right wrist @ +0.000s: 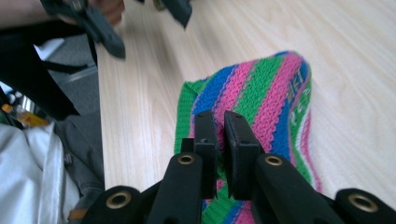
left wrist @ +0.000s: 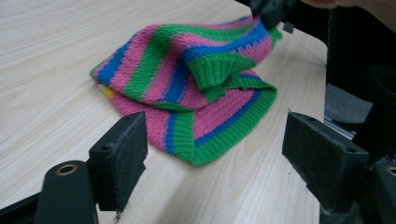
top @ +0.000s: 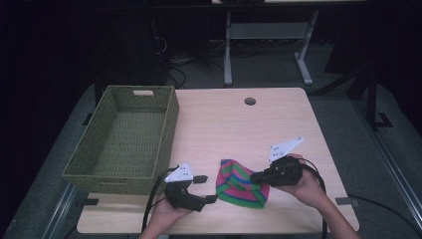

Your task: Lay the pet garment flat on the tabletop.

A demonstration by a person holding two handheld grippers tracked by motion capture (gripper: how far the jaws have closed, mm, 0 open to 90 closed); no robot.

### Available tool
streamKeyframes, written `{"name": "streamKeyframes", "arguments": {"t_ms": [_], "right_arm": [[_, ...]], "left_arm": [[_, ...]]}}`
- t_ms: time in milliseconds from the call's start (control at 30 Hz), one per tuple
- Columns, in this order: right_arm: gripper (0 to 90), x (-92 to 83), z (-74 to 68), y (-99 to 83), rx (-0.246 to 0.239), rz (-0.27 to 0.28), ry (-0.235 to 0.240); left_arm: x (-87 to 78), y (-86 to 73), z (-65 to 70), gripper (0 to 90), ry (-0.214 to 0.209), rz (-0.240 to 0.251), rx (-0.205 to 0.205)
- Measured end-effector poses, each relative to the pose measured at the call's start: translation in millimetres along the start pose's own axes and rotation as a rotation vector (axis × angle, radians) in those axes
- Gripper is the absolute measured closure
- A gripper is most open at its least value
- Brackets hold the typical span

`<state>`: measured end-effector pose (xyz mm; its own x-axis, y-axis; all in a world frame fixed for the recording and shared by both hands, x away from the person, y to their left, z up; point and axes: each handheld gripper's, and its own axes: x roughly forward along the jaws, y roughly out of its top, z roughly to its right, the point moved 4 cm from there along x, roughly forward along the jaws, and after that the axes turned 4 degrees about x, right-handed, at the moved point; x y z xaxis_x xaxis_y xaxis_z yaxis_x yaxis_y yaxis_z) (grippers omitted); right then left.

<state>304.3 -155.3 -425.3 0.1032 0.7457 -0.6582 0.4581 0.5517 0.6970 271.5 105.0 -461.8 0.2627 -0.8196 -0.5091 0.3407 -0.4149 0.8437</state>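
Note:
A knitted hat (top: 241,184) striped pink, green and blue lies crumpled on the wooden table (top: 249,124) near its front edge. My right gripper (top: 255,177) comes from the right and is shut on the hat's right edge, which it holds a little off the table. In the right gripper view the jaws (right wrist: 222,126) pinch a fold of the hat (right wrist: 261,88). My left gripper (top: 206,189) stands open just left of the hat, not touching it. In the left gripper view its pads (left wrist: 122,154) are wide apart, with the hat (left wrist: 187,93) ahead and the right gripper (left wrist: 268,11) beyond.
A green woven basket (top: 169,124) stands empty on the table's left side, partly over the edge. A round cable hole (top: 250,101) sits near the far edge. Desk legs and cables stand on the dark floor behind the table.

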Motion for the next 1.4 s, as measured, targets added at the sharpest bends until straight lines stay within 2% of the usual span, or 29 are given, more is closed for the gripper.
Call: {"name": "streamKeyframes", "arguments": {"t_ms": [100,200,400,567,633,700,833,967,1067,1233,1400], "right_arm": [[84.1,-8.0,4.9,5.1,0.016,0.043,0.01],[84.1,-11.4,6.9,7.2,0.026,0.059,0.015],[84.1,-21.0,17.1,10.4,0.058,0.116,0.025],[84.1,-27.9,25.6,9.7,0.094,0.162,0.049],[84.0,-29.7,28.0,8.8,0.105,0.171,0.049],[84.0,-30.7,30.7,6.8,0.112,0.175,0.05],[84.0,-29.9,32.8,4.0,0.121,0.171,0.056],[84.0,-29.4,34.8,2.1,0.126,0.17,0.059],[84.0,-30.2,35.6,1.6,0.129,0.171,0.06],[83.9,-27.7,40.0,-2.1,0.145,0.158,0.059],[83.9,-24.5,43.8,-8.4,0.164,0.15,0.06]], "left_arm": [[7.7,4.7,3.0,25.2,-0.016,-0.021,0.027],[15.9,9.1,5.0,27.7,-0.021,-0.034,0.053],[36.3,15.0,3.1,31.9,-0.026,-0.052,0.054],[49.2,16.8,2.1,34.5,-0.017,-0.075,0.074],[55.8,15.5,0.3,35.1,-0.014,-0.099,0.085],[61.5,14.1,0.0,36.5,-0.005,-0.12,0.092],[69.7,15.4,0.4,41.3,0.019,-0.126,0.125],[77.6,15.0,0.1,46.1,0.041,-0.148,0.17],[81.2,14.5,0.1,50.4,0.028,-0.154,0.203],[86.4,14.7,-2.2,52.4,0.022,-0.172,0.217],[84.3,20.8,-0.6,52.7,0.015,-0.137,0.214]]}}
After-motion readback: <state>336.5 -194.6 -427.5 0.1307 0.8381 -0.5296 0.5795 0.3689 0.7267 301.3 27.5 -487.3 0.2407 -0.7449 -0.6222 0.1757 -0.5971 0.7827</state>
